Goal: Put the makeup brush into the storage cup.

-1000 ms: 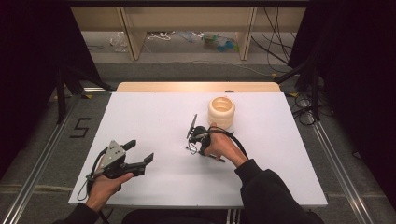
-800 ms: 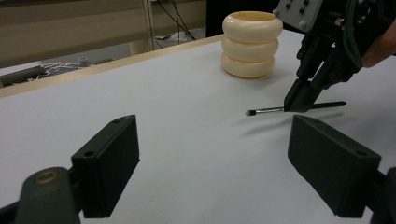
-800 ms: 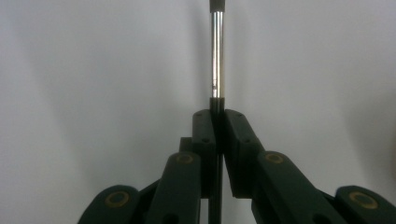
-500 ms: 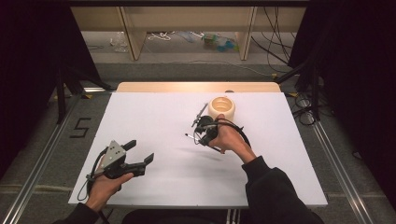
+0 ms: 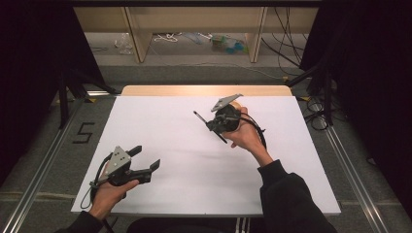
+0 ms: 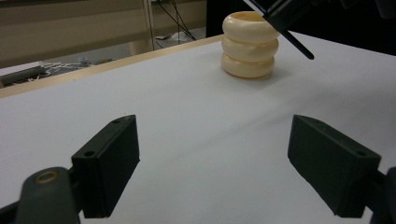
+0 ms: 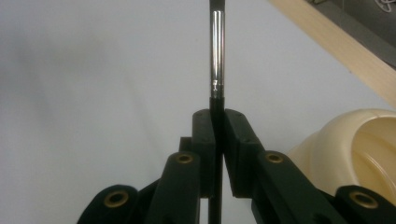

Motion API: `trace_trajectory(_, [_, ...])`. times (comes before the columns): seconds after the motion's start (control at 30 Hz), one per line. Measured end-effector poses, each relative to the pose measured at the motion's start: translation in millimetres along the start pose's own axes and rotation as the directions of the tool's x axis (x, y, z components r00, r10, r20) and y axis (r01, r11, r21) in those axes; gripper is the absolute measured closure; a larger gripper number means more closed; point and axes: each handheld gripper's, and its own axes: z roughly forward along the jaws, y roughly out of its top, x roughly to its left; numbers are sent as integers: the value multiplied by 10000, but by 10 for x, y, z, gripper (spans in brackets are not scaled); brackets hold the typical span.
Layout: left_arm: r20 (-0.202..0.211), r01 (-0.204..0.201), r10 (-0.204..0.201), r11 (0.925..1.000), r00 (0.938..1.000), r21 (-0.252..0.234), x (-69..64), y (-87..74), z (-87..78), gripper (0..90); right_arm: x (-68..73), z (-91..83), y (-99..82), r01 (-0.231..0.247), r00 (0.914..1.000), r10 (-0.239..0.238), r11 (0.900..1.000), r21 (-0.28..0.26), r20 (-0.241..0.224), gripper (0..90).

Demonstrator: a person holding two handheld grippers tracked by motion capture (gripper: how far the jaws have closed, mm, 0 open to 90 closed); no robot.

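The right gripper has its jaws clenched on a thin black brush, which is pinched on its dark handle just below a shiny metal collar. From the grip the brush runs straight ahead between the jaws and out past the top of the right gripper view, so its far end cannot be seen there. Just beside these jaws, low on their right, sits the rim of a cream ribbed pot, close to the jaws, though whether it touches them cannot be told. Beyond the jaws lies the white worktop, with its pale wooden edge crossing the upper right corner.

In the high view the right gripper is held up in the person's right hand over the far middle of the worktop, with the brush slanting across it, one end toward the far left and the other toward the near right.

The left gripper has its jaws released and wide apart, with nothing between them but bare worktop. Well ahead of them stands the pot, three stacked rounded rings with an open top, upright near the far edge. The brush tip hangs at its upper right. In the high view the left gripper rests low at the near left, well apart from the right one.
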Motion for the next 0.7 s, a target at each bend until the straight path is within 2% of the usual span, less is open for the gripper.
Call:
trace_trajectory(0.03, [0, 0, 0, 10000, 10000, 0, 0, 0, 0, 166, 0, 0, 0, 0, 10000, 0, 10000, 0, 0, 839])
trace_trajectory(0.07, [8, 6, -6, 10000, 10000, -91, 1, -3, 8, 166, -25, -40, 6, -133, 9999, 135, 9990, -415, 42, 840])
trace_trajectory(0.1, [8, 6, -6, 10000, 10000, -91, 1, -3, 8, 166, -25, -40, 6, -133, 9999, 135, 9990, -415, 42, 840])
trace_trajectory(0.13, [20, -7, 7, 10000, 10000, -75, -1, -3, 7, 166, -47, -70, 15, -212, 9997, 223, 9967, -777, 136, 840])
trace_trajectory(0.17, [20, -7, 7, 10000, 10000, -75, -1, -3, 7, 166, -47, -70, 15, -212, 9997, 223, 9967, -777, 136, 840])
trace_trajectory(0.2, [25, -6, 6, 10000, 10000, -78, -1, -2, 7, 166, -66, -96, 17, -364, 9992, 378, 9928, -1145, 98, 839])
trace_trajectory(0.37, [22, -12, 12, 10000, 10000, -71, -1, -4, 8, 166, -107, -147, 16, -516, 9982, 561, 9846, -1673, 228, 840])
trace_trajectory(0.5, [56, -1, 1, 10000, 10000, -95, -1, -6, 14, 166, -167, -200, 3, -784, 9953, 894, 9681, -2382, 359, 840])
trace_trajectory(0.53, [56, -1, 1, 10000, 10000, -95, -1, -6, 14, 166, -167, -200, 3, -784, 9953, 894, 9681, -2382, 359, 840])
trace_trajectory(0.57, [63, -63, 64, 10000, 10000, -77, 2, -5, 13, 166, -182, -208, 1, -657, 9943, 851, 9630, -2615, 637, 840])
trace_trajectory(0.6, [60, 16, -15, 9999, 10000, -135, -3, -6, 17, 166, -203, -246, -2, -772, 9929, 989, 9580, -2763, 654, 839])
trace_trajectory(0.63, [60, 16, -15, 9999, 10000, -135, -3, -6, 17, 166, -203, -246, -2, -772, 9929, 989, 9580, -2763, 654, 839])
trace_trajectory(0.67, [79, 40, -39, 9999, 10000, -158, -5, -6, 18, 166, -218, -271, -5, -810, 9898, 1118, 9520, -2952, 889, 840])
trace_trajectory(0.7, [87, 65, -64, 9999, 9999, -147, -6, -7, 18, 166, -231, -278, -7, -809, 9900, 1115, 9510, -2983, 869, 840])
